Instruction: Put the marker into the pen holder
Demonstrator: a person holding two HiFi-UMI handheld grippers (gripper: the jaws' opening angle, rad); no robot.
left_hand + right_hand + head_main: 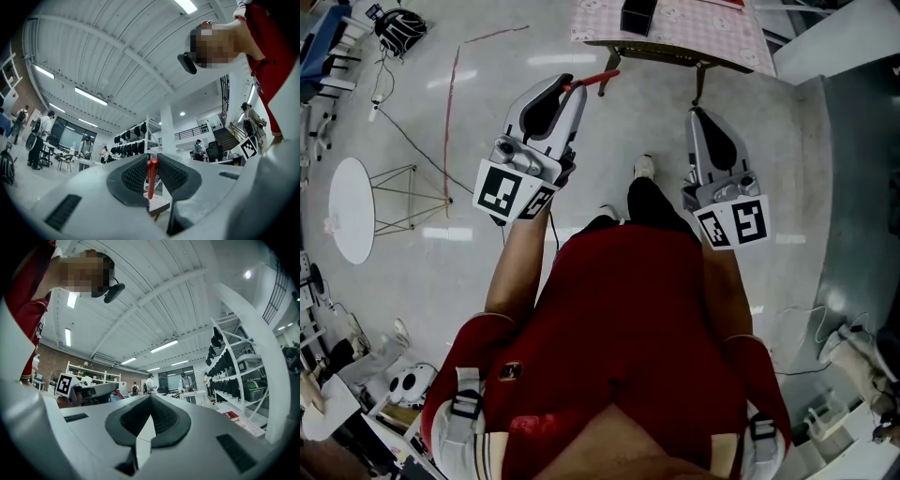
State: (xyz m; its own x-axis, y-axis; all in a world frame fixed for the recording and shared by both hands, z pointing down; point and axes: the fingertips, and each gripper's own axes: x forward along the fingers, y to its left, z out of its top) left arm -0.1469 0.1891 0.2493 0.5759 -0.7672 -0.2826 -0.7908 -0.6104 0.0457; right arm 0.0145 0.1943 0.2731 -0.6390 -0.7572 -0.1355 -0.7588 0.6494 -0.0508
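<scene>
The left gripper (573, 89) squeezes a red marker (152, 177). The right gripper (151, 399) is pinched closed with nothing in it. A black pen holder (637, 16) sits on the table (708, 37).

Two tongs were in view, the left tongs (575, 86) at eleven o'clock and the right tongs (696, 112) at one o'clock. There was one red marker (602, 78), one black pen holder (637, 17) at twelve o'clock, one cloth-covered counter (712, 37), and one round white table (352, 208) at nine o'clock.
</scene>
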